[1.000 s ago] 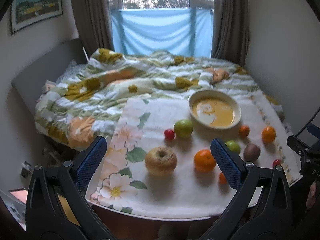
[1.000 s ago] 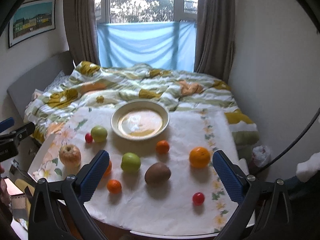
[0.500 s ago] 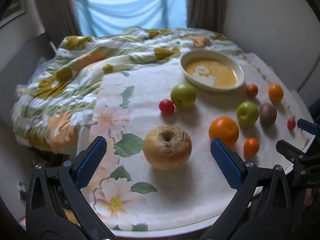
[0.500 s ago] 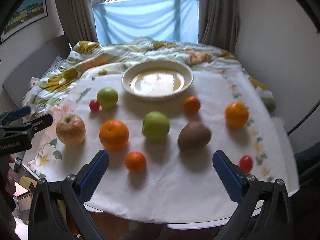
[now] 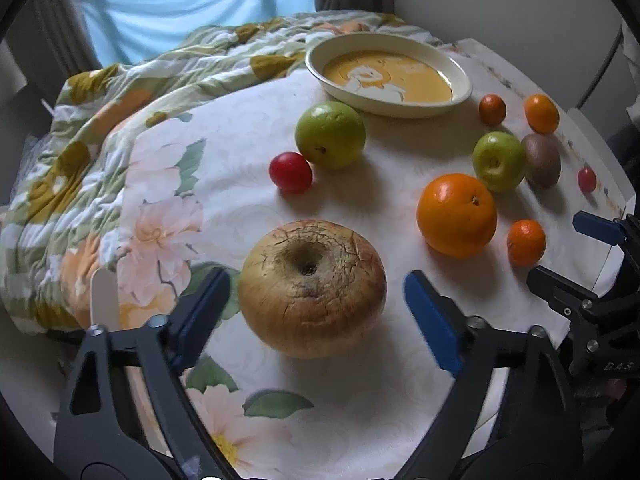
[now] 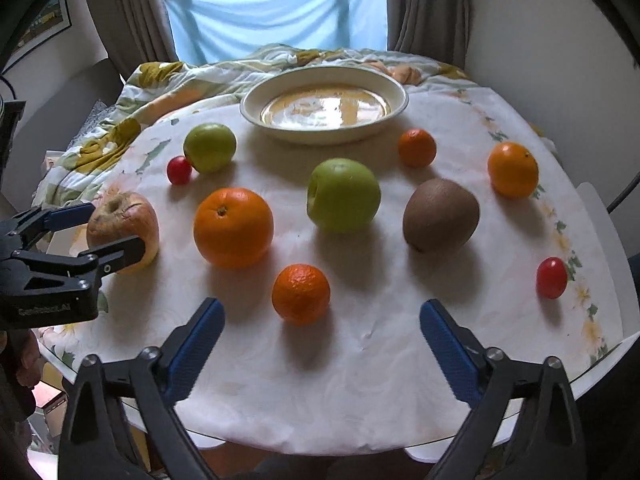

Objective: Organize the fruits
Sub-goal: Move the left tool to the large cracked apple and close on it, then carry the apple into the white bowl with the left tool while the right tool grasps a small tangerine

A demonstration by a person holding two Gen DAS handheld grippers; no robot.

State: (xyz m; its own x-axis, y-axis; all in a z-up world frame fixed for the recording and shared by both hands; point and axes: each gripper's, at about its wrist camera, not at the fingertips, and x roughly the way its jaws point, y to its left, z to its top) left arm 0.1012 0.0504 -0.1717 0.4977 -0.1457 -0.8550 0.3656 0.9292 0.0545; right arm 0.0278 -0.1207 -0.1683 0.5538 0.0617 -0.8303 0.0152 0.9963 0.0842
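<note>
The bowl (image 6: 324,110) is taken as the landmark; it is seen empty near the far edge of the cloth-covered table (image 6: 360,380). Nearer than the bowl and to its left, a wrinkled yellow apple (image 5: 312,294) is framed by the left gripper (image 5: 316,304), whose jaws are closing; the blue pads are seen on either side of the apple, not yet pressed on it. In front of the bowl, a small mandarin (image 6: 301,294) is approached by the right gripper (image 6: 322,344), whose jaws are also closing with nothing between them. A large orange (image 6: 233,227), a green apple (image 6: 343,195) and a kiwi (image 6: 441,214) are laid between the bowl and the mandarin. A second green apple (image 6: 209,147) and a cherry tomato (image 6: 179,170) are found left of the bowl.
</note>
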